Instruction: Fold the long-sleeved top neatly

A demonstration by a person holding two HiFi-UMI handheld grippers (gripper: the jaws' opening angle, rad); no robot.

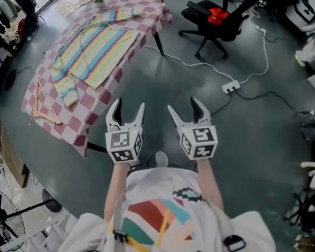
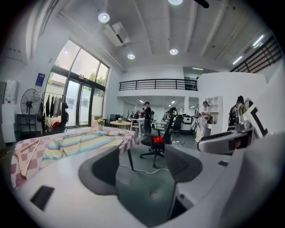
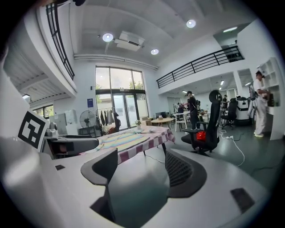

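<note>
1 striped long-sleeved top is spread flat on 1 checked table at the left, well apart from the 2 grippers. It is judged light, soft and limp, best pinched at a cuff or hem. The left gripper and right gripper are held wide open, nothing between the jaws.

The floor is smooth grey-green concrete. A table under a pink checked cloth stands at left. A black office chair and a white power strip with cables lie beyond. Tall windows, recessed ceiling lights and a railed mezzanine bound the hall.
</note>
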